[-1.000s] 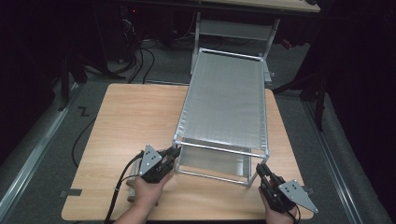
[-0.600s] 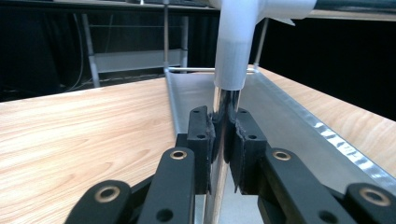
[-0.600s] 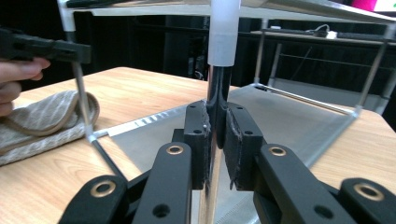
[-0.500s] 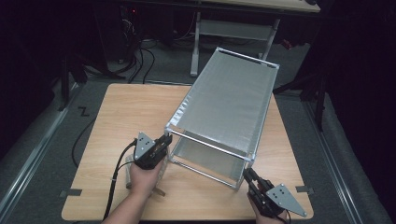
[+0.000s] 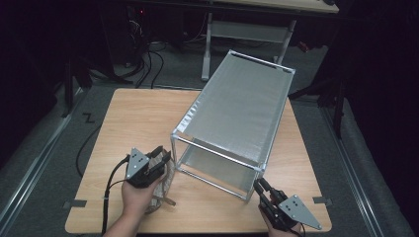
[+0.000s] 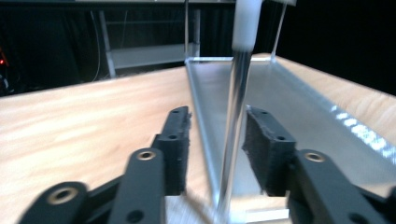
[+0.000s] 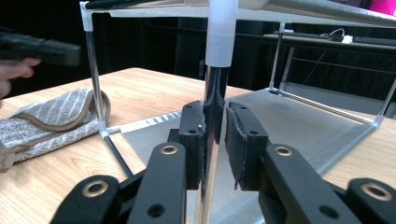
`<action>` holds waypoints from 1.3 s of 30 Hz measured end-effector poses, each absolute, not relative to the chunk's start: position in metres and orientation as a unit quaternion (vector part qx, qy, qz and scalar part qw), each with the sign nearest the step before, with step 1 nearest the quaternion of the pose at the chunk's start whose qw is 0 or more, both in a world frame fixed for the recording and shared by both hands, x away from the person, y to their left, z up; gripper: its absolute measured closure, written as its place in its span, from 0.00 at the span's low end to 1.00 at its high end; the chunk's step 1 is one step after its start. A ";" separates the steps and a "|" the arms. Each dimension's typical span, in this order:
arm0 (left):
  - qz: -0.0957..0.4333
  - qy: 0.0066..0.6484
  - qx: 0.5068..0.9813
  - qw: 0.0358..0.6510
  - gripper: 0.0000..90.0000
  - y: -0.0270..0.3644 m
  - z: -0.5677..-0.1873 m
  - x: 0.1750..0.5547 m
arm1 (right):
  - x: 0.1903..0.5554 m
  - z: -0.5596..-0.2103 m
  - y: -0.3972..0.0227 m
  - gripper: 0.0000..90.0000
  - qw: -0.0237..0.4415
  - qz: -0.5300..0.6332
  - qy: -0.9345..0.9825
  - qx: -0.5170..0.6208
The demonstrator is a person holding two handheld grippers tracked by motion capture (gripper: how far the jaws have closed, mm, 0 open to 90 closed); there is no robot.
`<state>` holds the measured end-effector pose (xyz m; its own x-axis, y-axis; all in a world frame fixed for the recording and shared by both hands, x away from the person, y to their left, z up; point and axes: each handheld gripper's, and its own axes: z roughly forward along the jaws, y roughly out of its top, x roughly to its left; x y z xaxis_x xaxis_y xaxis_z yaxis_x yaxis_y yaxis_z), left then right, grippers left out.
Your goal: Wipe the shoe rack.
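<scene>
The metal shelf rack has turned on the worktop since the earlier frames: a second ago it lay square to the near edge, and now it sits skewed, its far end swung toward the right and hanging past the worktop's back edge, its near end well inside the front edge.

My left gripper has come off the rack's near-left post. Its fingers have just been opening; the post stands between them, close to the right pad, but neither pad presses on it. My left hand has drawn back toward the near-left part of the worktop, palm over the gripper body, fingers aimed at the rack's corner. A striped cloth lies on the worktop just under that hand.

My right gripper is at the near-right post. Its fingers stand narrow with the post between them; the left pad lies against it, while a slim gap shows at the right pad. In the high view this gripper sits at the front edge, angled up toward the rack's corner.
</scene>
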<state>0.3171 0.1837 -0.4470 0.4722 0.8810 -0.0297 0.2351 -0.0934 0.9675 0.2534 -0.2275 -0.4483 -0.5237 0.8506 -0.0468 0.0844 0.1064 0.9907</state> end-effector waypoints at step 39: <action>0.221 0.510 0.743 0.373 0.64 0.208 -0.502 0.295 | 0.259 -0.452 -0.213 0.89 0.313 0.570 0.680 0.339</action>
